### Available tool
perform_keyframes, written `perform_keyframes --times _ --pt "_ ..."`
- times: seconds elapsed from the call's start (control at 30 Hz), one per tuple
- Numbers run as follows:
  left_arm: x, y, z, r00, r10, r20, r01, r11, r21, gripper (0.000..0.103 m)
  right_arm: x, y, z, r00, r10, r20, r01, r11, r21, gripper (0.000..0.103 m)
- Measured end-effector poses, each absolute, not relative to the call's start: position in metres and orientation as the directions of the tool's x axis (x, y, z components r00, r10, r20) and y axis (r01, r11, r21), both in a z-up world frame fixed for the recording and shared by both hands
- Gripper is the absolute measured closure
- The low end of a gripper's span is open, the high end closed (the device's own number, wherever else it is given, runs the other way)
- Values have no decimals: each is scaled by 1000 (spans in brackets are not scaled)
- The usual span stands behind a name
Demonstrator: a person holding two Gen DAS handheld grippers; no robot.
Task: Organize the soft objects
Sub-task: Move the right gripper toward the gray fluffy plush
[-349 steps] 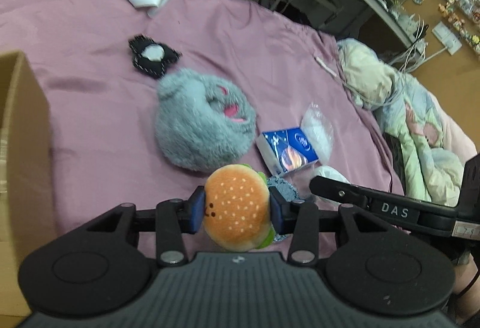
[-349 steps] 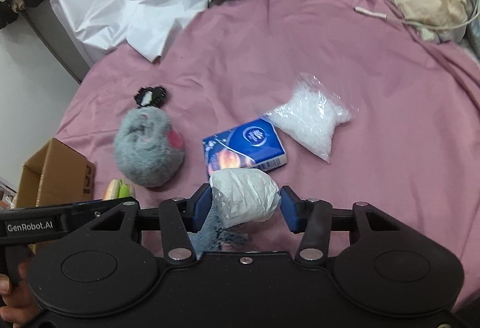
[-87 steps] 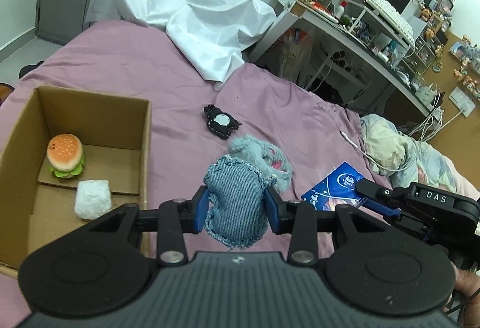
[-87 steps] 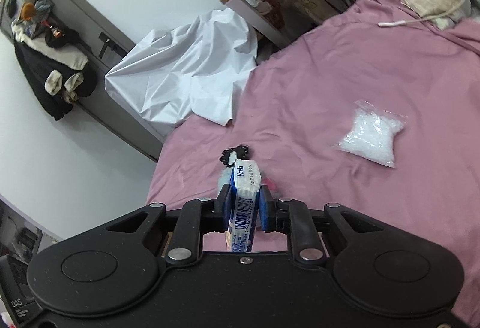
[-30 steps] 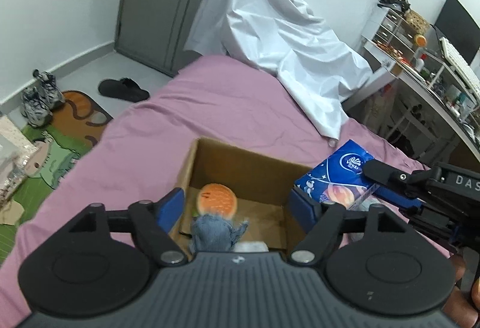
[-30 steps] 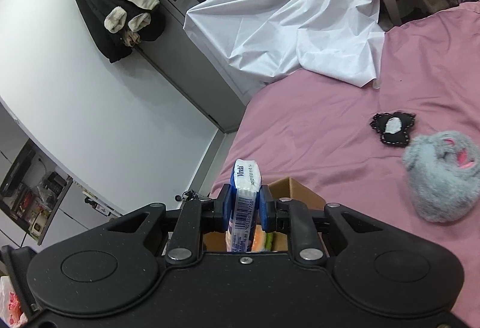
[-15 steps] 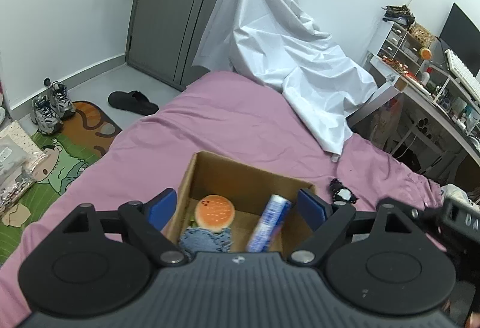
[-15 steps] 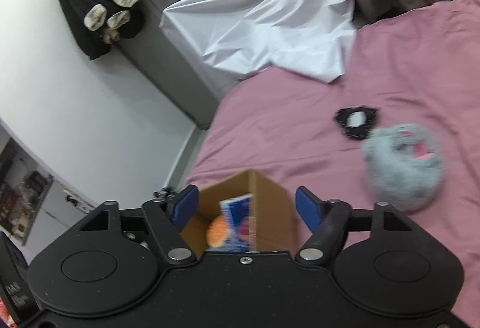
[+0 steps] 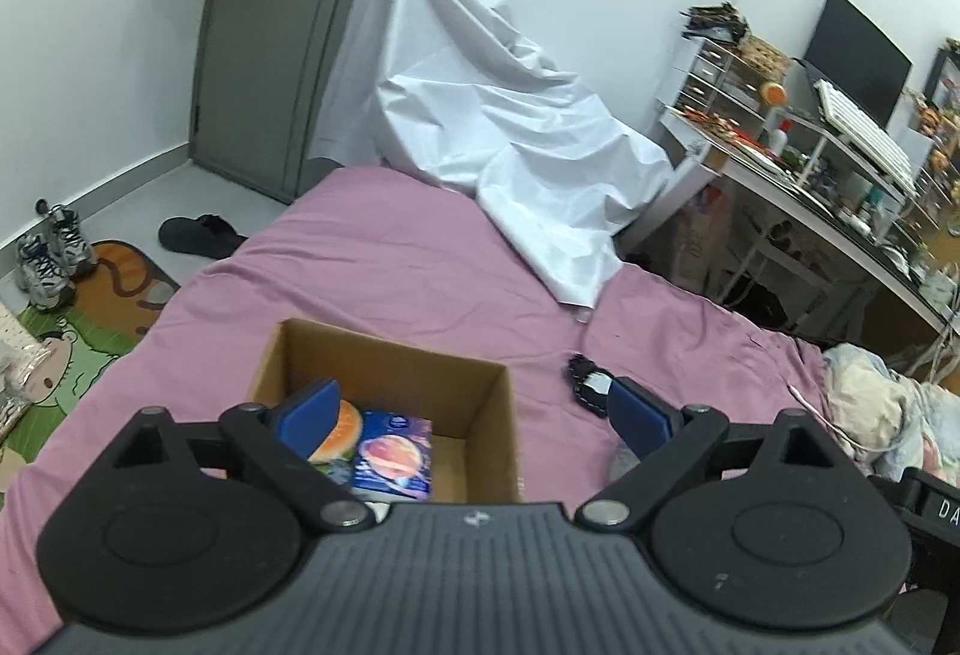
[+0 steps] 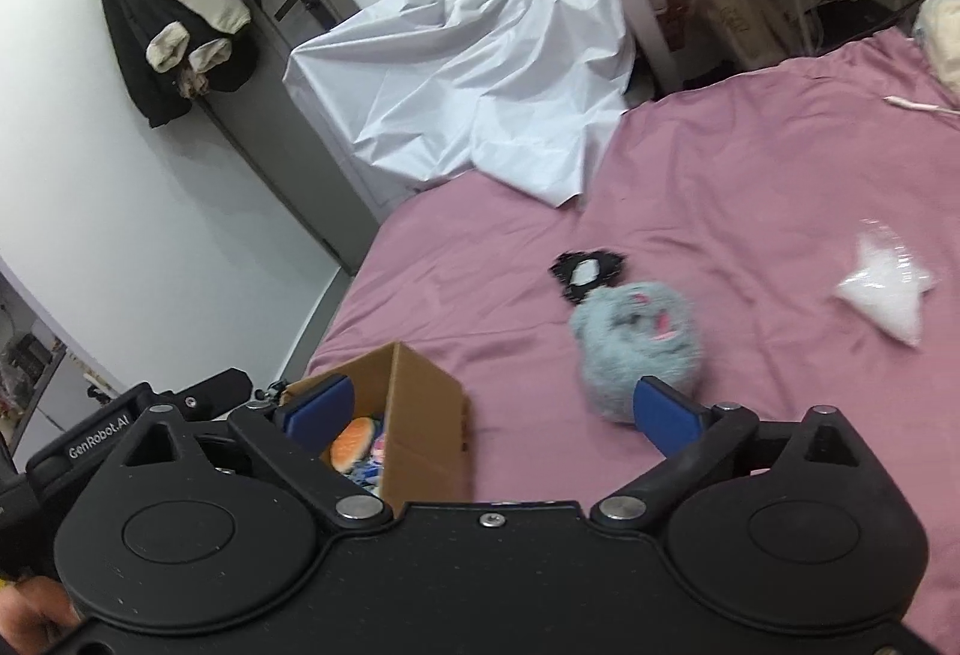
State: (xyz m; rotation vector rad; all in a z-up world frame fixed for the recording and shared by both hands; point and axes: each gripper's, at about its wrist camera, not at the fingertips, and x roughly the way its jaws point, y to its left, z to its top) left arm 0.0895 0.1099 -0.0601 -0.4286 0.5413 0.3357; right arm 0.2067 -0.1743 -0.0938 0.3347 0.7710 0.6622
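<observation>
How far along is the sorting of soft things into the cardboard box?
Done: the burger plush and blue tissue pack lie in the brown cardboard box. In hand: nothing; the left gripper and right gripper are open and empty. Left on the pink bedsheet: grey furry plush, black-and-white patch, clear bag of white filling.

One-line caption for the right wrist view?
Open right claw above cardboard box; grey plush left on the bed.
</observation>
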Motion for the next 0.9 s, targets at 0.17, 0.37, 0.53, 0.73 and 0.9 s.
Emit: perform_keyframes --times 0.17,0.37,0.53,0.73,0.9 --pt "94 96 -57 808 155 -568 -373 882 -289 8 207 -192 -92 554 635 -538 -413 771 484 0" --pt "104 83 -56 802 137 -582 -353 895 -275 8 212 -212 -92 585 611 -534 -383 788 482 0" --pt "113 76 -58 789 132 -600 -353 896 -268 8 217 -223 -94 601 598 -530 -372 797 476 0" --pt "125 65 -58 781 129 -611 -335 912 -237 8 224 -232 -98 607 596 -526 -358 796 488 3" --pt "137 59 -60 773 116 -624 -329 914 -236 8 231 -242 -104 612 589 -527 -344 799 493 5"
